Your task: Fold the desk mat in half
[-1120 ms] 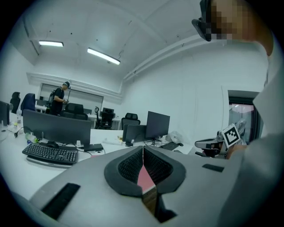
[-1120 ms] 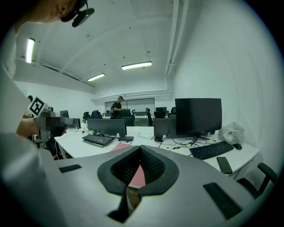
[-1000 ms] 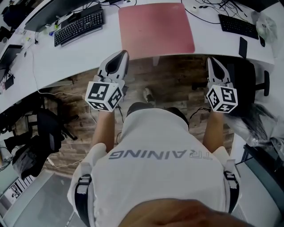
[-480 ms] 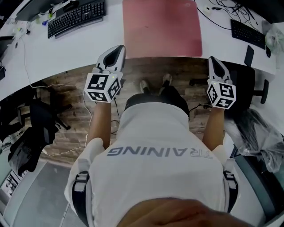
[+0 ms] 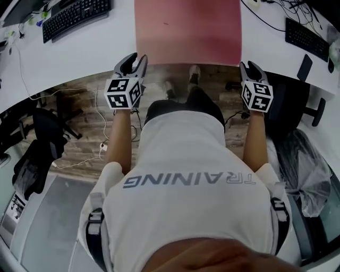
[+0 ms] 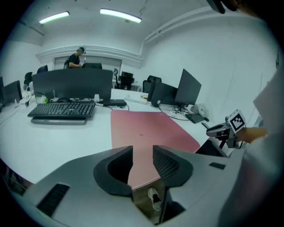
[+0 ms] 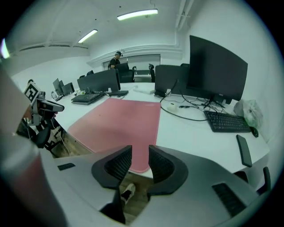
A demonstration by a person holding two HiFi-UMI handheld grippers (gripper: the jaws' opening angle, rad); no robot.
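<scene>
The pink desk mat [image 5: 188, 32] lies flat on the white desk [image 5: 79, 58], its near edge along the desk's front rim. My left gripper [image 5: 133, 59] hovers just short of the mat's near left corner, my right gripper [image 5: 247, 66] just short of the near right corner. Both pairs of jaws have just been opening and stand parted, with nothing between them. In the left gripper view the mat [image 6: 151, 128] runs away past the left gripper [image 6: 143, 155]. In the right gripper view the mat's rounded corner [image 7: 140, 166] shows between the jaws of the right gripper [image 7: 140, 162], beyond them.
A black keyboard [image 5: 74, 16] sits far left on the desk, another keyboard [image 5: 305, 40] and a phone [image 5: 304, 66] at the right among cables. An office chair [image 5: 305, 101] stands at the right. Monitors [image 7: 217, 71] line the desk's back.
Both grippers have gone down and forward to the mat's near corners. Their jaws, shut before, now stand apart. The mat has not moved.
</scene>
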